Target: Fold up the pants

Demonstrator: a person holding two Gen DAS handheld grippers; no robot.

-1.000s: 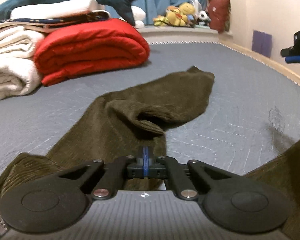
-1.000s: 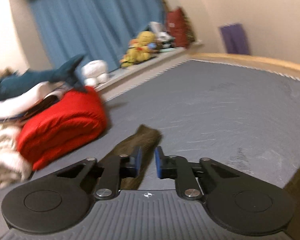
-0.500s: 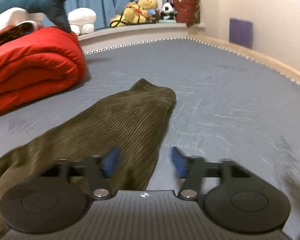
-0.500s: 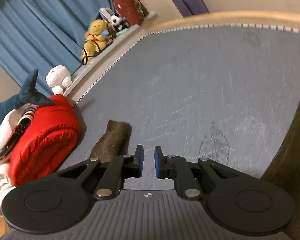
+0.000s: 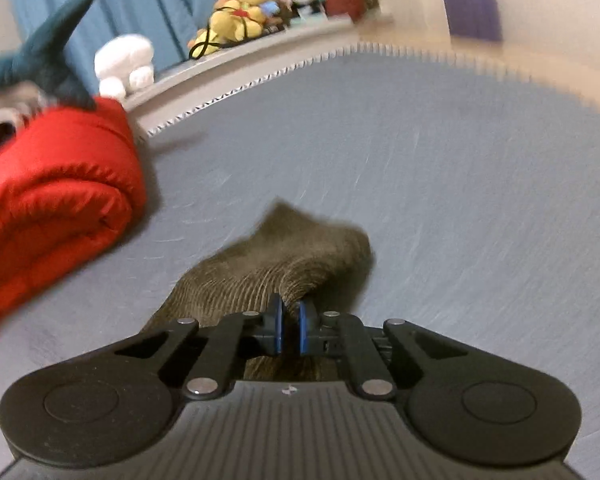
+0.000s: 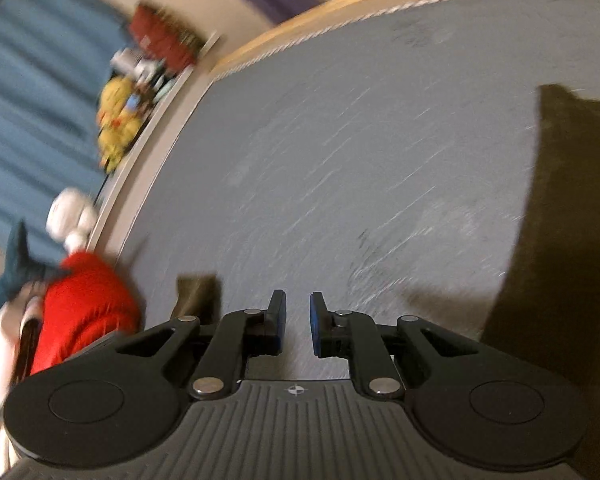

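The olive corduroy pants lie on the grey mattress. In the left wrist view one leg end (image 5: pixel 292 256) lies just ahead of my left gripper (image 5: pixel 290 328), whose blue pads are shut on a pinch of its cloth near the hem. In the right wrist view my right gripper (image 6: pixel 298 328) is slightly open and empty above bare mattress. The other leg (image 6: pixel 560 220) runs down the right side of that view, and the far leg end (image 6: pixel 198 292) shows to the left of the fingers.
A rolled red quilt (image 5: pixel 52 200) lies at the left with a blue shark plush (image 5: pixel 48 64) on it. Plush toys (image 5: pixel 244 12) sit on the sill under the blue curtain. A wooden bed frame (image 6: pixel 380 12) edges the grey mattress (image 5: pixel 460 200).
My left gripper let go of the cloth, opened, moved forward along the leg and has shut on the leg end. My right gripper has tilted and swung down toward the mattress.
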